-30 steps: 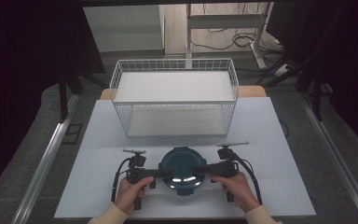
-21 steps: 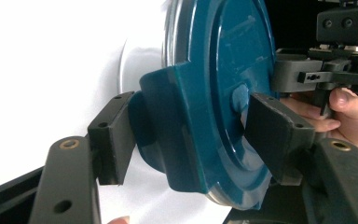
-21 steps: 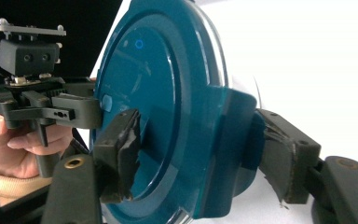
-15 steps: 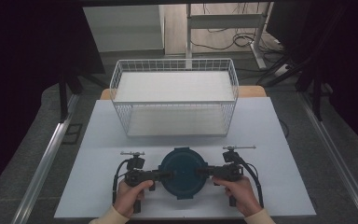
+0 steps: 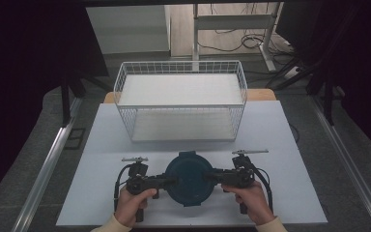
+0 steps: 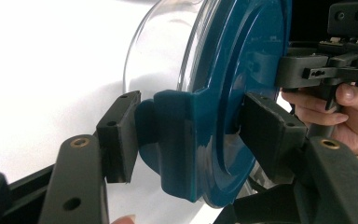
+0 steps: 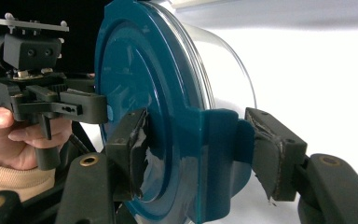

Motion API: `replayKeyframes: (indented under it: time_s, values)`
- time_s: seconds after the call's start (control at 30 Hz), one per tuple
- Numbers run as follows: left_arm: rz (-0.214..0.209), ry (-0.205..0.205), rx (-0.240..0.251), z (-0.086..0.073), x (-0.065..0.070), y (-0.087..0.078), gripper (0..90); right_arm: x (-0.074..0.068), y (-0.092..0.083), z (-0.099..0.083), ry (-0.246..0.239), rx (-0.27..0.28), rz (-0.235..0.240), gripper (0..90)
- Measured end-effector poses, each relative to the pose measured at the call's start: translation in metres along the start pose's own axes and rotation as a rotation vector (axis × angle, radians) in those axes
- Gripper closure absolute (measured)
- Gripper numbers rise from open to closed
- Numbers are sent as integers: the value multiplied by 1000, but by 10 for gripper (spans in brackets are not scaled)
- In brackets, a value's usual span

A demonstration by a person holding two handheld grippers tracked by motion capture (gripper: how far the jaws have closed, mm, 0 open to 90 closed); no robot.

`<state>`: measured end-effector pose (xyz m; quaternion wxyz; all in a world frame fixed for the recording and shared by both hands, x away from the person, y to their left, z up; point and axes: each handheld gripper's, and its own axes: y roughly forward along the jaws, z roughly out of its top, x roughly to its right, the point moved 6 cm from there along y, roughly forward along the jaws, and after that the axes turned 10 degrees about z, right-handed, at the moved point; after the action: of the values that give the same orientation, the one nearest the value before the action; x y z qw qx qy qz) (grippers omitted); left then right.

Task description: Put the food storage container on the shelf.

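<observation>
High view: round glass container with a dark teal lid (image 5: 190, 178) near the front edge of the white desk (image 5: 290, 140), midway between its left and right edges. Left gripper (image 5: 170, 181) meets it from the left, right gripper (image 5: 209, 176) from the right, 1 hand behind each. White wire basket (image 5: 181, 99) stands at the back edge of the desk, well apart from the container, with nothing inside it that I can see.

Left gripper view: both jaws have just been closing and now clamp a latch tab of the lid (image 6: 186, 140), 1 pad under the tab, 1 on the lid's top face. Clear bowl wall (image 6: 158, 51) shows beyond. Narrow, firm hold.

Right gripper view: jaws have just been closing here too, and straddle the opposite tab (image 7: 214, 154), pads (image 7: 133, 149) pressed on either side. The pad rubber looks torn. Left gripper visible across the lid.

Progress, as judged: grasp on both sides is done; whether the container has left the desk I cannot tell. Carrying it to the basket and setting it inside is probably what's left. Lid is still on.
</observation>
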<state>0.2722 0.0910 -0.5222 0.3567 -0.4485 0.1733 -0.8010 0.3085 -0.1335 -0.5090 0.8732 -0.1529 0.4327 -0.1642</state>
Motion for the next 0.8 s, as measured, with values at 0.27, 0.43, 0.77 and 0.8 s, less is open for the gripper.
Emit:
replayKeyframes:
  time_s: [0.27, 0.43, 0.77, 0.8]
  values:
    - [9, 40, 22, 5, 6, -12, 401, -11, -3, 4, -43, 10, 15, 414]
    - [17, 54, 38, 16, 8, -15, 401, -14, -4, 14, -63, 15, 21, 416]
    - [20, 96, 57, 41, 14, -24, 406, -18, -8, 33, -82, 38, 36, 421]
    - [21, 105, 58, 44, 16, -26, 406, -20, -9, 35, -88, 43, 37, 421]
